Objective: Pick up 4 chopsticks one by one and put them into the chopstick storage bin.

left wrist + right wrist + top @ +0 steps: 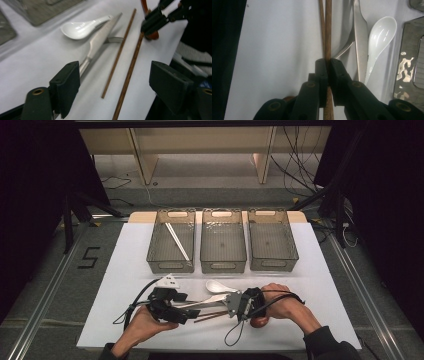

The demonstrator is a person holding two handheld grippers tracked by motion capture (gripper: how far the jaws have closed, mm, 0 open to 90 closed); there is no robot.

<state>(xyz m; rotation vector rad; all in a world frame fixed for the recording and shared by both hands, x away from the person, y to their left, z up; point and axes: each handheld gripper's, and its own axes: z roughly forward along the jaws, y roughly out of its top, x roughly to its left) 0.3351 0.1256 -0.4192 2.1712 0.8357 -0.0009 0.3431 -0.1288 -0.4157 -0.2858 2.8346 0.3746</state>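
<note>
Two brown chopsticks [327, 30] lie on the white worktop [125, 265]; the right gripper [328, 65] has its fingers [322, 72] pinched on one of them, near its end. The clamped stick runs straight out from between those fingers; the second stick lies just beside it, touching or nearly so further out. In the left gripper view both sticks [125, 62] lie between the left gripper's [131, 77] spread fingers [66, 82], nothing pressed on either.

Just beyond the right fingers, to their right in the right gripper view: a metal knife [360, 42], a fork [347, 45] partly under it, then a white ceramic spoon [378, 37]. In the left gripper view the knife handle [96, 45] runs down to the left finger, spoon [82, 28] further out.

A reddish-brown round thing [260, 321] sits under the right hand [282, 304], partly hidden; cannot tell what it is.

Well beyond both grippers, three grey mesh bins [223, 262] stand in a row at the far side of the worktop. The one on the left [170, 265] holds a pair of pale chopsticks [177, 241]. Left hand [145, 325] is at the near edge.
</note>
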